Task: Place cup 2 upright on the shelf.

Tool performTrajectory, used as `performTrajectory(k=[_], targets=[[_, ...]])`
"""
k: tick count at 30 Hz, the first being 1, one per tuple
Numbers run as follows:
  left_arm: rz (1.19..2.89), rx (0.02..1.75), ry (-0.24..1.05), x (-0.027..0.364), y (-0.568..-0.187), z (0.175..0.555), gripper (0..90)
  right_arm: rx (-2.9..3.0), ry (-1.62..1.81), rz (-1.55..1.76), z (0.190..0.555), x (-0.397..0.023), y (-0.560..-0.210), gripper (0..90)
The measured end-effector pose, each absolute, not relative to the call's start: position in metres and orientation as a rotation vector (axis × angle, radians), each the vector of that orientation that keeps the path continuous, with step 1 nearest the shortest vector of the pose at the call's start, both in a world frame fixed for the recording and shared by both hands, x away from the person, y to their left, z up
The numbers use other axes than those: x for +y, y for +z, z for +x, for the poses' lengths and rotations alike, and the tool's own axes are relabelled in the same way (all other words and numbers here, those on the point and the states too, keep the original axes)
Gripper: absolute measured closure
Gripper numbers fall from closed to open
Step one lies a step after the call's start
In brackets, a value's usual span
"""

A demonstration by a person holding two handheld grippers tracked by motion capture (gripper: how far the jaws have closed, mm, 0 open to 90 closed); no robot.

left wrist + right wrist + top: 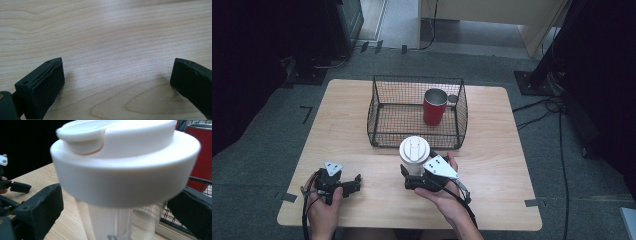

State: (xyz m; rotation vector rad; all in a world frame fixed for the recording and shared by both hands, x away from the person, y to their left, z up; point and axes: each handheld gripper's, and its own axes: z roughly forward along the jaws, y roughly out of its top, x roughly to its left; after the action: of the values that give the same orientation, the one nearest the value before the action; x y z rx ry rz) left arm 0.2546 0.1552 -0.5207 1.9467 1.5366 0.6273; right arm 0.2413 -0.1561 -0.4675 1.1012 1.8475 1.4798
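A clear tumbler with a white lid (414, 148) stands on the wooden table (492, 175), just in front of a black wire basket (377, 115). My right gripper (416, 172) reaches around the tumbler's lower body from the near side. In the right gripper view the tumbler (125, 170) stands between the two jaws of the right gripper (117, 195), with a gap showing at the left pad. A red metal cup (434, 107) stands upright inside the basket at its right. My left gripper (353, 184) rests low over the table at the near left, open and holding nothing (117, 63).
The basket takes up the table's middle back. The red cup (202, 157) and basket wire sit just beyond the tumbler. Bare wood (112, 30) lies ahead of the left gripper. Cables and dark stands lie on the floor around the table.
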Motion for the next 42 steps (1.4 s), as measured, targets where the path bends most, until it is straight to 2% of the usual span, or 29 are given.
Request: performTrajectory(k=[9,11,27,42], targets=[[1.947,1.537,0.627,0.155,-0.521,0.255,0.1,1.806,1.461,1.127,0.25,-0.151,-0.469,9.7],[1.947,1.537,0.627,0.155,-0.521,0.255,0.1,1.813,1.45,1.116,0.249,-0.148,-0.471,15.0],[1.947,1.537,0.627,0.155,-0.521,0.255,0.1,1.811,1.452,1.094,0.249,-0.149,-0.469,16.2],[1.945,1.536,0.629,0.155,-0.521,0.255,0.1,1.776,1.5,1.05,0.249,-0.147,-0.447,16.1]])
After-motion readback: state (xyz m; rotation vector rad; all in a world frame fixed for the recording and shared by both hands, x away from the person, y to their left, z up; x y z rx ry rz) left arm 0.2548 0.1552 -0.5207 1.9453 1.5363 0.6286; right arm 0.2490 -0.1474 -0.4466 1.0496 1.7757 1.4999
